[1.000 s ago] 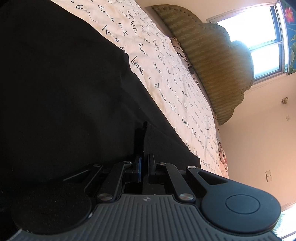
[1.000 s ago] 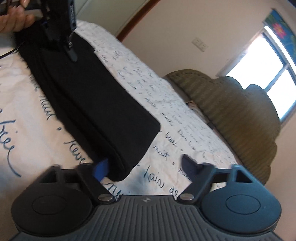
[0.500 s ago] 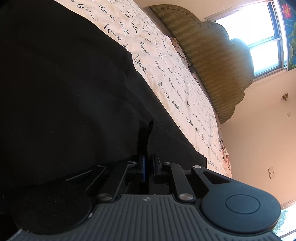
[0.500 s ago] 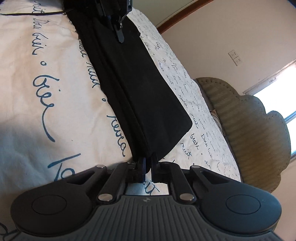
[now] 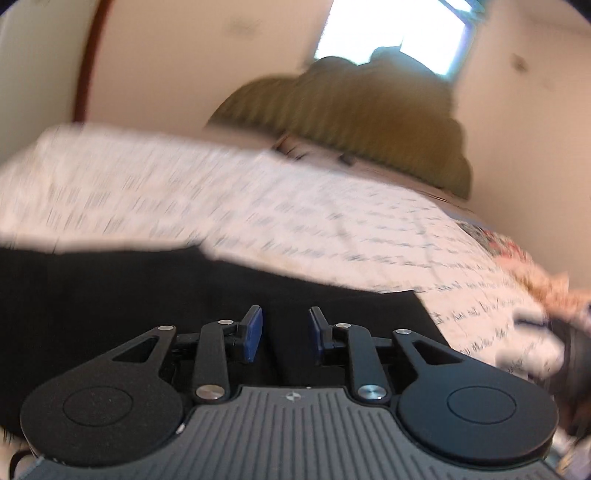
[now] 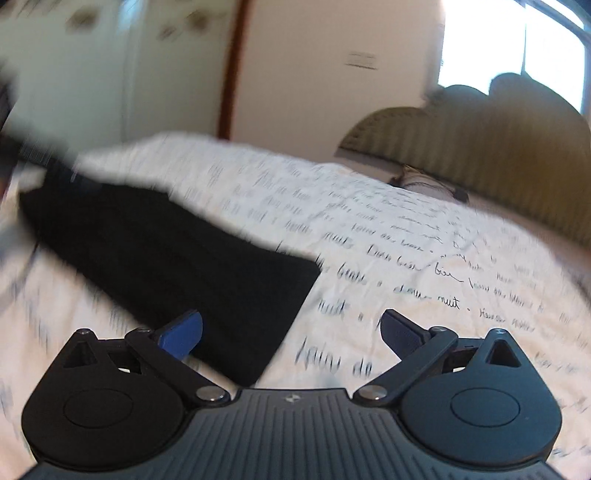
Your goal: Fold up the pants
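Observation:
The black pants (image 6: 173, 251) lie as a long folded strip on the white bedspread (image 6: 406, 236) printed with blue handwriting. In the right wrist view my right gripper (image 6: 291, 328) is wide open and empty, just above the strip's near end. In the left wrist view the pants (image 5: 129, 295) fill the lower half, and my left gripper (image 5: 282, 332) is open with nothing between its blue pads, close over the cloth. Both views are blurred by motion. The other gripper shows as a dark blur at the right edge (image 5: 569, 354) and at the upper left (image 6: 22, 147).
An olive ribbed headboard (image 5: 354, 122) stands at the far end of the bed under a bright window (image 5: 395, 26). A cream wall with a brown door frame (image 6: 231, 70) is behind the bed. A patterned cloth (image 5: 517, 254) lies at the bed's right edge.
Both grippers were shut on the pants half a second ago and have let go and opened. Both cameras have swung up and level, away from the cloth.

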A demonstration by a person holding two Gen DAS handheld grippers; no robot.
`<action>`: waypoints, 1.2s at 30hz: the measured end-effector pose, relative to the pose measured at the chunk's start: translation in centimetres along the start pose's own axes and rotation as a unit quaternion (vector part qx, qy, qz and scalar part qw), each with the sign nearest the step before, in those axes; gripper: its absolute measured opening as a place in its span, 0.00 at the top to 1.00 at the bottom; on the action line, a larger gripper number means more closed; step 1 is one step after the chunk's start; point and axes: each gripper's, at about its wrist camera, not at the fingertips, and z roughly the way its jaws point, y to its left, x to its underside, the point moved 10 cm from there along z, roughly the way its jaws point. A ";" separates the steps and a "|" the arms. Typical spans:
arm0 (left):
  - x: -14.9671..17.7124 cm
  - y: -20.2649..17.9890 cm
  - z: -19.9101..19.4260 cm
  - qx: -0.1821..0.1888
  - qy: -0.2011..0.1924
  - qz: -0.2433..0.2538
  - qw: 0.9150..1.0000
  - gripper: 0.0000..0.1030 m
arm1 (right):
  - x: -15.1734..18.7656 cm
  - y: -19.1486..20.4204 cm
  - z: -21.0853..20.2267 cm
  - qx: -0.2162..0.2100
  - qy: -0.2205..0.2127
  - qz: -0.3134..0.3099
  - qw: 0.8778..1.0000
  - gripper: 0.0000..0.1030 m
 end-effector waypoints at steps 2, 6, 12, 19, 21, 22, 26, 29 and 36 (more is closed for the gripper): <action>0.4 -3.1 1.2 0.009 -0.009 0.047 0.999 0.63 | -2.6 -1.3 1.7 -0.027 -0.020 0.071 0.997 0.00; 1.3 -6.9 6.1 0.001 0.012 0.103 0.995 0.61 | -5.4 -1.7 7.9 -0.108 0.011 0.231 0.967 0.00; 4.2 -3.4 12.0 -0.020 0.098 0.045 0.994 0.59 | -4.5 1.0 15.2 -0.133 0.115 0.279 0.944 0.00; 4.9 -2.7 11.4 -0.002 0.073 0.035 0.997 0.59 | -1.3 -0.1 16.1 -0.139 0.108 0.284 0.943 0.00; 4.6 -3.2 11.1 -0.008 0.063 0.048 0.997 0.59 | -1.7 0.2 16.3 -0.134 0.114 0.272 0.946 0.00; 4.4 -3.2 10.6 -0.008 0.057 0.042 0.997 0.60 | -1.9 0.1 16.0 -0.132 0.113 0.278 0.945 0.00; 4.1 0.2 5.4 -0.061 0.029 0.034 0.997 0.49 | -3.1 0.9 11.9 -0.139 0.075 0.287 0.945 0.00; 5.2 7.0 -0.9 -0.165 0.006 0.008 0.986 0.37 | -3.9 3.6 8.5 -0.129 0.042 0.180 0.974 0.00; 7.4 20.6 -13.1 -0.320 -0.030 -0.175 0.931 0.32 | -5.4 11.7 10.4 -0.122 0.036 -0.013 0.992 0.00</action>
